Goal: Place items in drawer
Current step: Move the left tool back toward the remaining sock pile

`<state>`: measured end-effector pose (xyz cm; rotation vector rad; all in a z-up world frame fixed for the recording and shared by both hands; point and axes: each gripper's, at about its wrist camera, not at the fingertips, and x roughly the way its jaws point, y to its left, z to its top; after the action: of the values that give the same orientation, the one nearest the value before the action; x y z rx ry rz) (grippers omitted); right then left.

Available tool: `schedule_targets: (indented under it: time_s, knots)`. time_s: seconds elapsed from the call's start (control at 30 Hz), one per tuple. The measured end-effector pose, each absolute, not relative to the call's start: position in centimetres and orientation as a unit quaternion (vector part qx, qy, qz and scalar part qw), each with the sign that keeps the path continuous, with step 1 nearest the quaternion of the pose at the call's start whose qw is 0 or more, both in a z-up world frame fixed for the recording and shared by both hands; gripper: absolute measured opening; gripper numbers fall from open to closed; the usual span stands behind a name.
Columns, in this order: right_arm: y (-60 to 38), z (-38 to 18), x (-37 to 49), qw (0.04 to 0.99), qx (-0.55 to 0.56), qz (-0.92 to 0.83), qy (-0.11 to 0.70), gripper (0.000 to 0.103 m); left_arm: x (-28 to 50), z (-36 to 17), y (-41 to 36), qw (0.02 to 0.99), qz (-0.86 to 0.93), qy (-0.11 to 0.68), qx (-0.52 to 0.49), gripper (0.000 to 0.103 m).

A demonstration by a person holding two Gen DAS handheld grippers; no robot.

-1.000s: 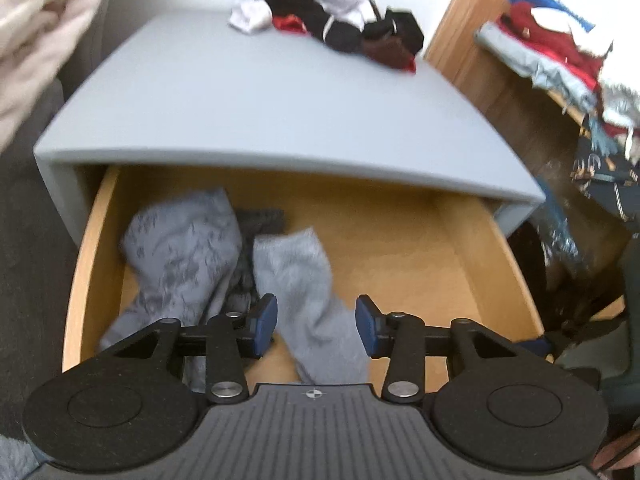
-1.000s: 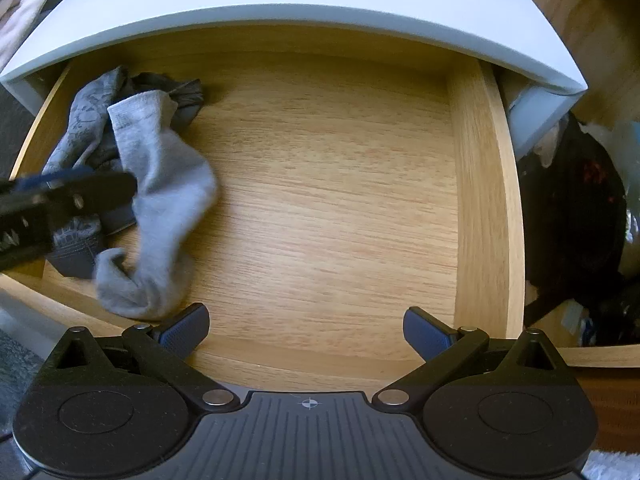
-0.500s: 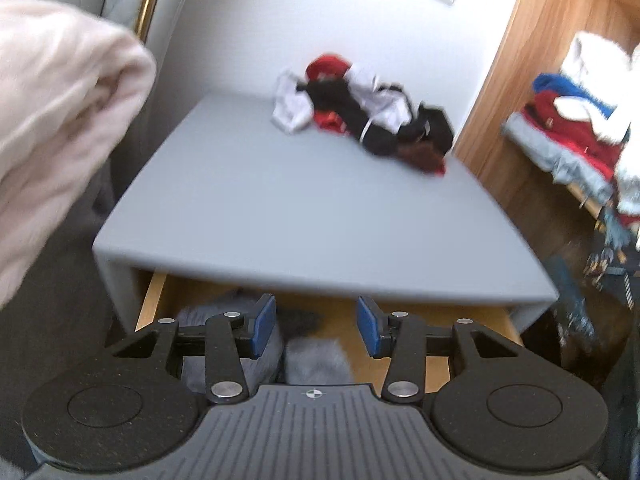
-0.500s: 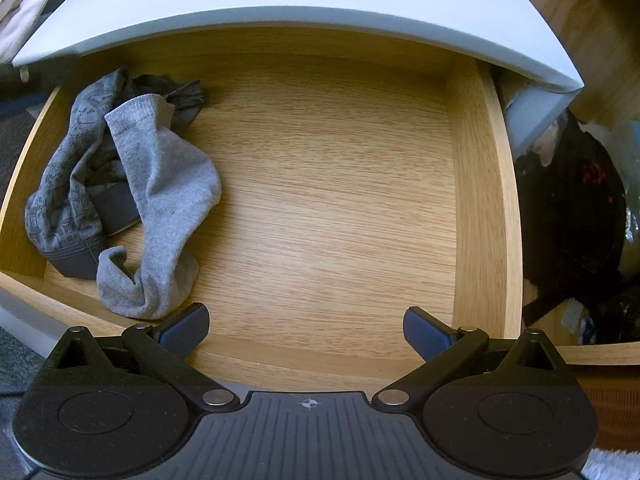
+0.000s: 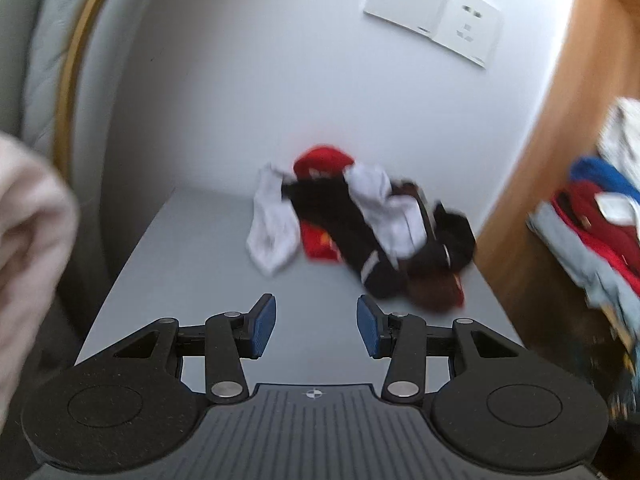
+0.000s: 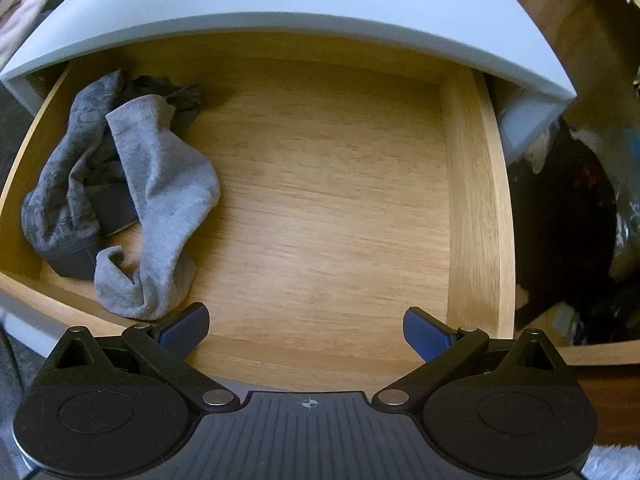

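A heap of white, red and black clothes lies at the back of the grey cabinet top, against the wall. My left gripper hovers open above that top, short of the heap, with nothing between its fingers. In the right wrist view the wooden drawer stands pulled out. A light grey sock and a darker patterned grey garment lie in its left part. My right gripper hangs wide open over the drawer's front edge, empty.
A pale pink cloth hangs at the left, beside a padded headboard. Folded red, blue and grey clothes sit on a wooden shelf at the right. Dark bags lie right of the drawer.
My left gripper has lifted out of the drawer and swung up over the cabinet top toward the heap of clothes. The right gripper has stayed in place, still wide open.
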<state>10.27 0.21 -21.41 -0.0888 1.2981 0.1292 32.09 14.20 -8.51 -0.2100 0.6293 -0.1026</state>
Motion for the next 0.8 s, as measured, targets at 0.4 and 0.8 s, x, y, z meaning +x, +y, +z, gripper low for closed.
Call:
schedule_targets:
  time_s: [0.4, 0.8]
  knots:
    - [-0.2, -22.4, 10.9, 0.775, 0.004, 0.061, 0.628, 0.103, 43.0, -10.4, 13.1, 0.937, -0.016, 0.337, -0.086, 0.034]
    - [-0.5, -24.1, 11.7, 0.763, 0.034, 0.059, 0.643, 0.103, 46.4, -13.2, 13.6, 0.917, -0.015, 0.389, -0.081, 0.009]
